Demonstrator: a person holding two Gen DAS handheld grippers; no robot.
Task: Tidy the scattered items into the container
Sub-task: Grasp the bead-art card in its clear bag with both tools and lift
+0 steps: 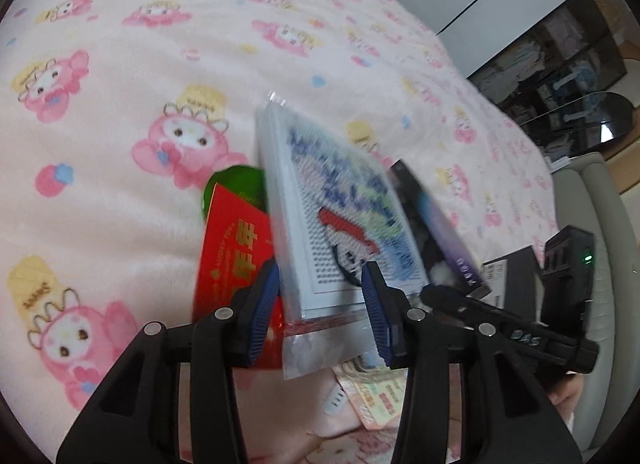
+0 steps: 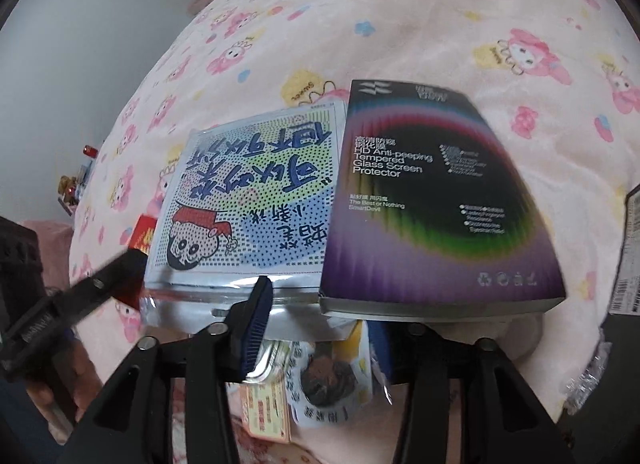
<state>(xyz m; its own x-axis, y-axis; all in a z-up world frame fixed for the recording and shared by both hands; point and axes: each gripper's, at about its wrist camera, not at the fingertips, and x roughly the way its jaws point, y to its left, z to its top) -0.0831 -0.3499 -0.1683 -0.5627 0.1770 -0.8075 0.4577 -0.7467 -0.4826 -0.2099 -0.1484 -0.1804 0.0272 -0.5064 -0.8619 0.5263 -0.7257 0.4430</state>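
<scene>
My left gripper [image 1: 320, 304] is shut on a clear bag holding a bead-art board [image 1: 340, 208] with a cartoon face, held tilted above the pink blanket. The board also shows in the right wrist view [image 2: 248, 196]. My right gripper [image 2: 320, 328] holds a black and purple screen protector box [image 2: 432, 204] beside the board; its right finger is hidden under the box. The box shows in the left wrist view [image 1: 440, 232]. A red envelope [image 1: 232, 252] and a green disc [image 1: 228, 188] lie behind the board.
A pink cartoon-print blanket [image 1: 120, 104] covers the bed. Snack packets [image 2: 320, 384] and a paper voucher [image 2: 268, 412] lie under the grippers. A dark box with a barcode label [image 2: 628, 264] sits at the right. Black shelves [image 1: 560, 64] stand beyond the bed.
</scene>
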